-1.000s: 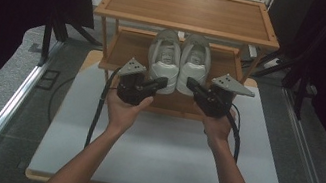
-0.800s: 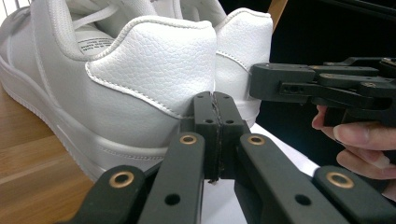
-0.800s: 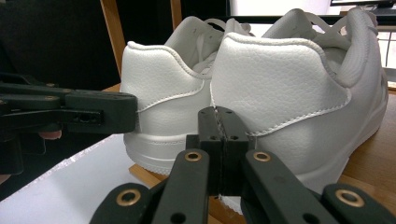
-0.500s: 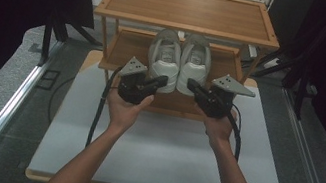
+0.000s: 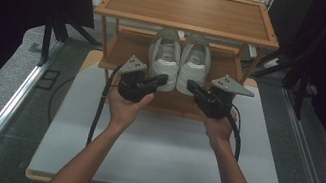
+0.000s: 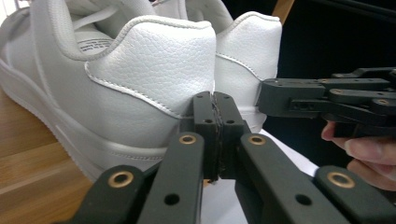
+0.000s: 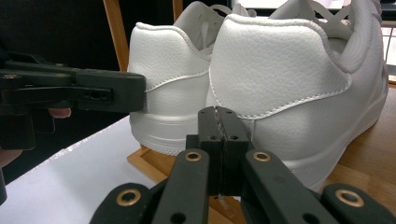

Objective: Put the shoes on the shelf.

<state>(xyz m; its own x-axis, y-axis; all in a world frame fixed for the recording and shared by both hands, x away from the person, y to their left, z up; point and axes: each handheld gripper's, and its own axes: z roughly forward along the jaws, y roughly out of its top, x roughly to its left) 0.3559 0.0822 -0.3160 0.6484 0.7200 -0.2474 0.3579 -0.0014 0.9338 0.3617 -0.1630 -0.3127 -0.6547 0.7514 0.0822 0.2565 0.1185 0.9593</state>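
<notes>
Both claws have their jaws pressed fully together with nothing between them. The left claw sits with its tip at the heel of the left shoe, and in the left gripper view the shut jaws lie just in front of that heel's white leather, close enough that contact cannot be ruled out. The right claw mirrors it at the heel of the right shoe; its own view shows the shut jaws right at the heel counter, touching or nearly so.

The pair of white sneakers stands side by side, toes pointing away, on the lower shelf of a wooden rack that rests at the far edge of the desk. Their heels reach the shelf's front edge, near its middle.

Holding the claws shut and level with the heels reads as a pushing pose rather than a grasp: blunt closed tips suit nudging each shoe deeper under the top shelf, one claw per shoe so the pair stays aligned. Each hand approaches from the near side, angled inward toward the heels.
</notes>
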